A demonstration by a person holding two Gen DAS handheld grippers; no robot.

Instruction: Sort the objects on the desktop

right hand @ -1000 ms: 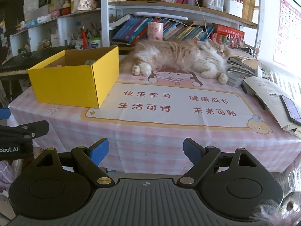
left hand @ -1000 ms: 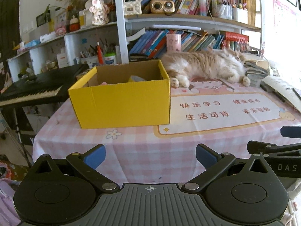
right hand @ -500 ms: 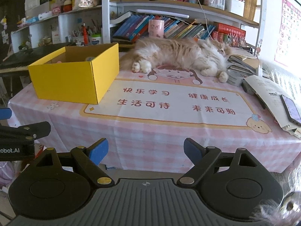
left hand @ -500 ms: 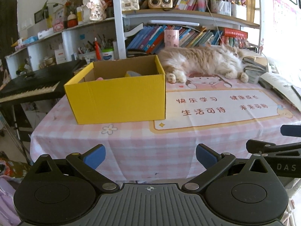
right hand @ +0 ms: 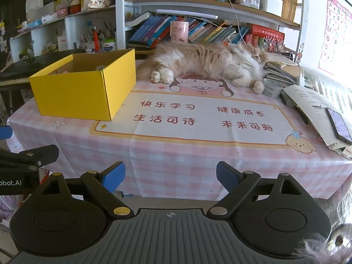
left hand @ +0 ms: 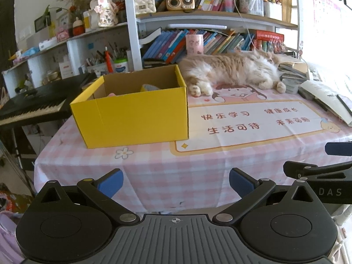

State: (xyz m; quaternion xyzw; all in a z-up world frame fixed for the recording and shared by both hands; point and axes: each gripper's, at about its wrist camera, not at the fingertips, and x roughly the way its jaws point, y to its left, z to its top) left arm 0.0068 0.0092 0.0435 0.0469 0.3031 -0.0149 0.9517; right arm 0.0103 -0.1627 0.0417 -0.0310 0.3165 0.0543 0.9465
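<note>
A yellow cardboard box (left hand: 132,112) (right hand: 85,90) stands open-topped on the left of the pink checked tablecloth (left hand: 154,167) (right hand: 176,154); a few small items show inside it, half hidden by its walls. My left gripper (left hand: 175,181) hangs open before the table's front edge, nothing between its blue pads. My right gripper (right hand: 170,175) is likewise open and empty, held short of the table. Each gripper shows at the edge of the other's view.
A fluffy cat (left hand: 231,72) (right hand: 209,61) lies along the table's back. Papers, books and a phone (right hand: 338,125) pile up at the right. A printed mat (right hand: 193,116) covers the middle. Bookshelves (right hand: 198,28) rise behind; a keyboard piano (left hand: 33,105) stands at left.
Both views have drifted slightly, the box and table sitting a little lower and farther in the frames. Both grippers stay open and empty.
</note>
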